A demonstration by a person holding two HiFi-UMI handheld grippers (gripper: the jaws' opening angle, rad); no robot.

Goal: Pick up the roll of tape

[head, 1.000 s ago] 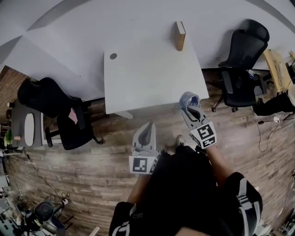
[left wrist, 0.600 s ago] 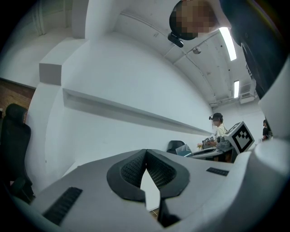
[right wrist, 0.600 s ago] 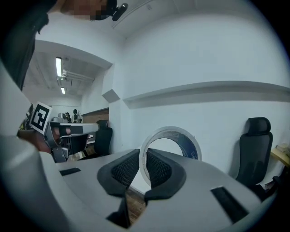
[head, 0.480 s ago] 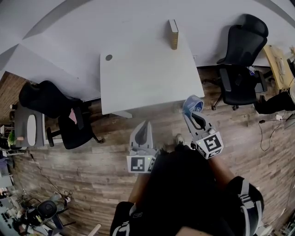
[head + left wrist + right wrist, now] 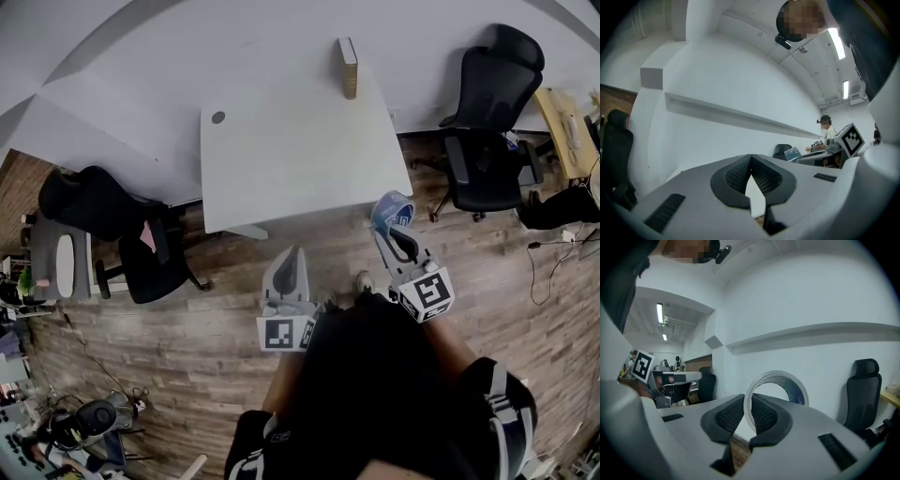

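Note:
My right gripper (image 5: 388,221) is shut on the roll of tape (image 5: 395,204), holding it in the air over the wooden floor just off the near right corner of the white table (image 5: 300,159). In the right gripper view the tape (image 5: 783,380) is a pale ring with a blue inner face, and the dark pads (image 5: 726,416) pinch its wall, with the right gripper (image 5: 749,414) pointing about level. My left gripper (image 5: 290,270) hangs lower left of it, in front of the table's near edge. Its tips meet in the left gripper view, so the left gripper (image 5: 751,163) is shut on nothing.
A book (image 5: 348,67) stands upright at the table's far edge, and a round cable hole (image 5: 217,117) sits near its far left corner. Black office chairs stand at right (image 5: 487,122) and left (image 5: 108,220). People work at desks (image 5: 827,140) in the distance.
My right gripper has risen a little with the tape still clamped in it. The left gripper has shifted only slightly. Both sets of jaws stand as before.

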